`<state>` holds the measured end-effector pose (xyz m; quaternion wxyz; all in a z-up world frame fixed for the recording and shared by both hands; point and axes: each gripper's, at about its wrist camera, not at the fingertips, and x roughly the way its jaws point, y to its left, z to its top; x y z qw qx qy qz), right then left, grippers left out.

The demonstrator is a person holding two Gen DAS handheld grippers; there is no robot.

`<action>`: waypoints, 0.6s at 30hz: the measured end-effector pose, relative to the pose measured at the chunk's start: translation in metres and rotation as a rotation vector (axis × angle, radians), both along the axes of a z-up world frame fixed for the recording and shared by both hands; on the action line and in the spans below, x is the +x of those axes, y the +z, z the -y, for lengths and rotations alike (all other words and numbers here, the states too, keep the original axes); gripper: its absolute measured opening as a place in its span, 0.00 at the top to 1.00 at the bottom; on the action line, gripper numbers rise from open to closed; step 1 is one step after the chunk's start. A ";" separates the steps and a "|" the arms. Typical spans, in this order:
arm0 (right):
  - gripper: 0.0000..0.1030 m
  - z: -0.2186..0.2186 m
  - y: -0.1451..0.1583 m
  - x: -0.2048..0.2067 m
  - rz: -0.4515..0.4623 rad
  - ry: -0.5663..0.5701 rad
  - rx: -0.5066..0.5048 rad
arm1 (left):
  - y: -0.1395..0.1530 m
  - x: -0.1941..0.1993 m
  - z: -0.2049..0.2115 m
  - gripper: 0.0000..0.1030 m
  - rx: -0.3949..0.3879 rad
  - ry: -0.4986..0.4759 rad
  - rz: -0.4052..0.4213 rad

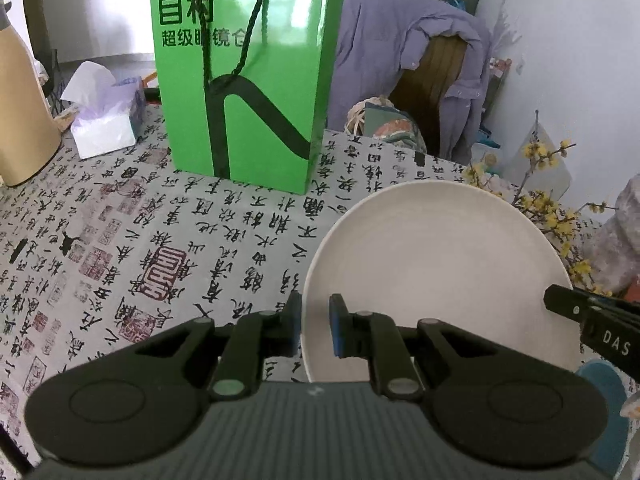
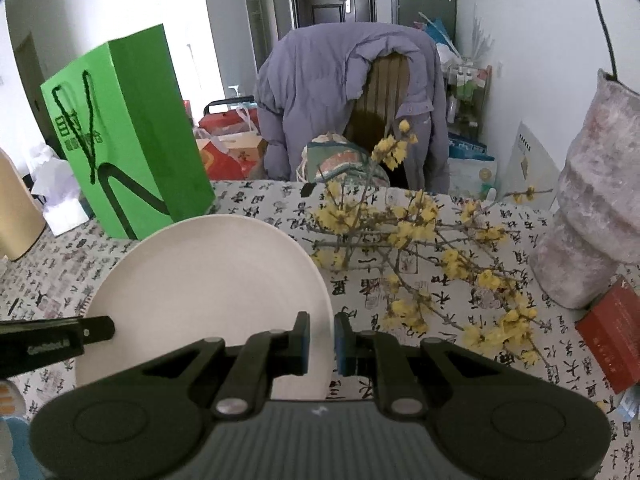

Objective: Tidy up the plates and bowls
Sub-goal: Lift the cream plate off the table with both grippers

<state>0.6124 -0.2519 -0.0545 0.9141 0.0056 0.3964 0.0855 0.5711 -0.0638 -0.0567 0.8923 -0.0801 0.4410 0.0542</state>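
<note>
I've got the bench (image 1: pixel 168 216) in both views, calligraphy-print cloth over it. Green bag (image 1: pixel 244 72) stands upright at the back; behind the bench a chair w/ purple jacket (image 2: pixel 332 92) draped over it. Only my left cam shows the tissue pack (image 1: pixel 106 120) left of the bag. Only my right cam shows the mottled vase (image 2: pixel 588 208), a red box (image 2: pixel 610 340) just beside its base, and the full spread of yellow-flower branches (image 2: pixel 432 248) lying on the cloth. Plate (image 1: pixel 432 264) is plain white, round, shallow rim, nothing on it; it sits between both grippers, tilted, off the cloth as far as I can tell. Left gripper (image 1: pixel 314 326) is clamped on its left rim, right gripper (image 2: pixel 321 344) clamped on the right rim.
</note>
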 end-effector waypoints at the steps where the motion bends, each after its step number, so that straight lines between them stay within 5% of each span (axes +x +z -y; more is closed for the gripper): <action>1: 0.88 -0.001 0.002 -0.002 0.007 -0.001 -0.009 | 0.002 -0.002 0.000 0.86 -0.002 0.000 0.002; 18: 0.88 0.003 0.020 -0.029 0.029 -0.016 0.022 | 0.023 -0.025 -0.001 0.86 -0.003 -0.014 0.038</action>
